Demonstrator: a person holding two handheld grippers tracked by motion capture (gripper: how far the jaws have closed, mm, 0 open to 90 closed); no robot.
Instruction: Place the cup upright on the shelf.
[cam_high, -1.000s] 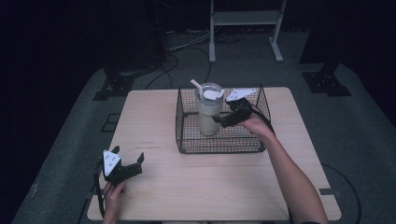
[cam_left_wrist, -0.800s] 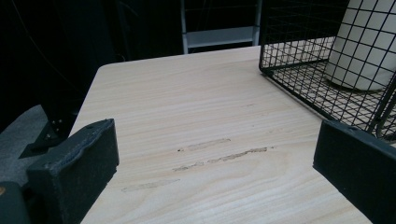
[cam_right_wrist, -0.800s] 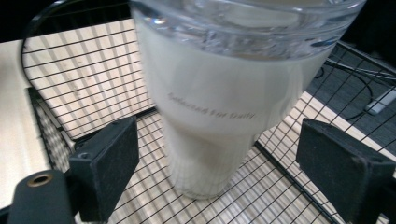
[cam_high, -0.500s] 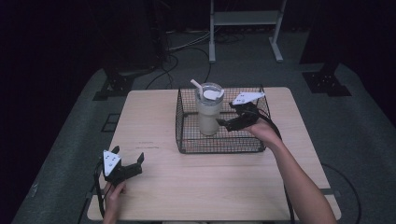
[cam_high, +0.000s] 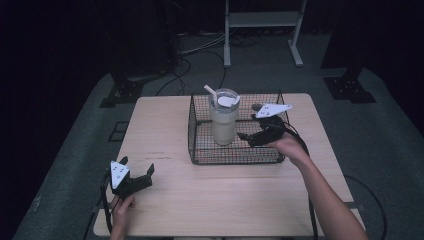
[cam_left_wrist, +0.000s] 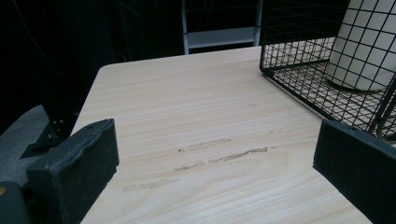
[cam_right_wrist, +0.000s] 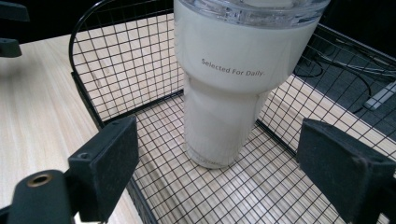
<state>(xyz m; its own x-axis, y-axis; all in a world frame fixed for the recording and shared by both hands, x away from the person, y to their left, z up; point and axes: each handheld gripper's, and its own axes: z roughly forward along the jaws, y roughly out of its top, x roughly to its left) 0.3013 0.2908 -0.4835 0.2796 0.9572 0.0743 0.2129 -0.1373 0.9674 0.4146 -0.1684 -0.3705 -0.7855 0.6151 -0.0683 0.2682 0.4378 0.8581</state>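
A cream tumbler (cam_high: 224, 122) with a clear lid and a straw stands upright inside a black wire basket (cam_high: 235, 161) at the back middle of the wooden table (cam_high: 225, 195). My right gripper (cam_high: 248, 123) reaches over the basket's right side, open, its jaws a little short of the tumbler. In the right gripper view the tumbler (cam_right_wrist: 238, 79) stands ahead between the wide jaws, untouched, on the basket's mesh (cam_right_wrist: 126, 70). My left gripper (cam_high: 137, 165) rests near the table's front left corner, open and empty. Ahead of its spread jaws in the left gripper view lies bare wood (cam_left_wrist: 201, 107), with the basket (cam_left_wrist: 299, 46) to the right.
A metal stand (cam_high: 262, 20) and cables (cam_high: 200, 47) lie on the dark floor beyond the table. A person's right forearm (cam_high: 320, 190) crosses the table's right front part. Bare wood lies between the left gripper and the basket.
The right gripper has drawn back and down a little from beside the tumbler toward the basket's near right side. The tumbler and the left gripper have stayed put.
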